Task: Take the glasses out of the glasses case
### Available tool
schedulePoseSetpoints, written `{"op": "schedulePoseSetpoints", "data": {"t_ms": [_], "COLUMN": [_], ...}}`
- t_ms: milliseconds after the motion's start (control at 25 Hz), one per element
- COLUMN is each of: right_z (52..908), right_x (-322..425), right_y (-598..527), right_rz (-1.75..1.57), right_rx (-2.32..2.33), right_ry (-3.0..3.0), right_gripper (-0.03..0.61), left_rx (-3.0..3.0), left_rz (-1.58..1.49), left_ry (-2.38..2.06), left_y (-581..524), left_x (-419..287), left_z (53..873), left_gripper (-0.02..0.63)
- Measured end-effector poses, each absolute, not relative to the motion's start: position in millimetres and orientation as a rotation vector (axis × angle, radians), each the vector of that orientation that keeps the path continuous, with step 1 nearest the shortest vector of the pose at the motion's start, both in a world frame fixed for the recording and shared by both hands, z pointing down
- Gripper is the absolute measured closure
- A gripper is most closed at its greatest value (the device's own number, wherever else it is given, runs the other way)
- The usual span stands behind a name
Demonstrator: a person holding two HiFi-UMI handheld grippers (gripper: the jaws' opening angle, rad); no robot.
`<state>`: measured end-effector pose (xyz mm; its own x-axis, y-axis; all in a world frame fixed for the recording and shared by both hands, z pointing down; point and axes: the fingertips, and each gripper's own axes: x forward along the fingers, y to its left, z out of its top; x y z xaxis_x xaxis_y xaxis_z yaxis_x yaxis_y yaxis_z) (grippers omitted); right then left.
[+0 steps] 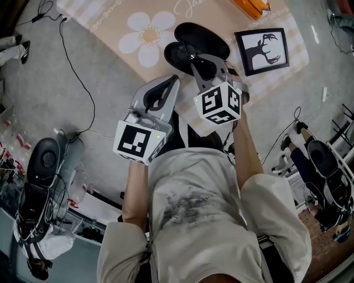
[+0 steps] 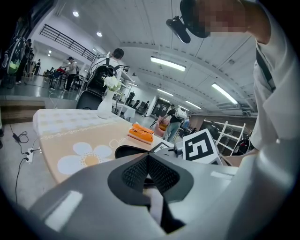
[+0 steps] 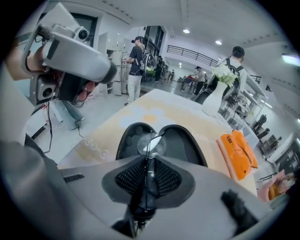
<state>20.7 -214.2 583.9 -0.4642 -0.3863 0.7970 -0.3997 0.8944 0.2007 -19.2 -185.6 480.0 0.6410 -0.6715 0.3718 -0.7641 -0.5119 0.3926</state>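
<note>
At the far left, a black cable point(image 1: 77, 72) is seen trailing across the grey floor point(image 1: 33, 83). Next to it, the left claw point(image 1: 168, 88) is held at the near edge of the counter point(image 1: 221, 16), which is covered by a beige cloth point(image 1: 105, 19) printed with a white daisy point(image 1: 148, 36). The marker cube point(image 1: 138, 142) of this claw is turned up toward the head camera. In the left gripper view its jaws are seen brought together at the tips, and nothing is gripped between them. The tips are pointed toward the glasses case point(image 1: 202, 36) and are held near its left edge, apart from it.

The glasses case is laid open on the cloth, just right of the daisy, with both black halves spread flat. The right claw point(image 1: 191, 55) is angled down over it. Its jaws are drawn narrow and closed on the glasses point(image 3: 151, 144). The thin frame is pinched between the ribbed pads, and one round lens is left sticking out beyond the tips, above the seam between the two halves. Whether the glasses are in contact with the case cannot be told.

Further right, a black picture frame point(image 1: 263, 51) with a white antlered silhouette is laid flat just beside the case. An orange pouch point(image 3: 236, 154) is seen beyond it, and a white vase point(image 3: 216, 96) of flowers is stood at the far end of the counter.
</note>
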Motion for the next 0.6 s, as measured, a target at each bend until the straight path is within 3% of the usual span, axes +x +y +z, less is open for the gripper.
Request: {"op": "schedulePoseSetpoints", "data": {"t_ms": [520, 600], "right_z": [528.0, 514.6], "right_x": [25.3, 27.1], "right_y": [-232.5, -235.6], "right_rz": [0.217, 0.203], "right_rx": [0.786, 0.822], "right_ry": [-2.366, -2.387], "right_gripper": [0.516, 0.548], "left_rx": [2.348, 2.355], "left_rz": [0.205, 0.199], "left_ry": [-1.124, -1.125], "left_y": [-192.4, -194.0], "left_x": [-22.2, -23.1], "left_z": [468.6, 464.2], "left_gripper": [0.609, 0.609]}}
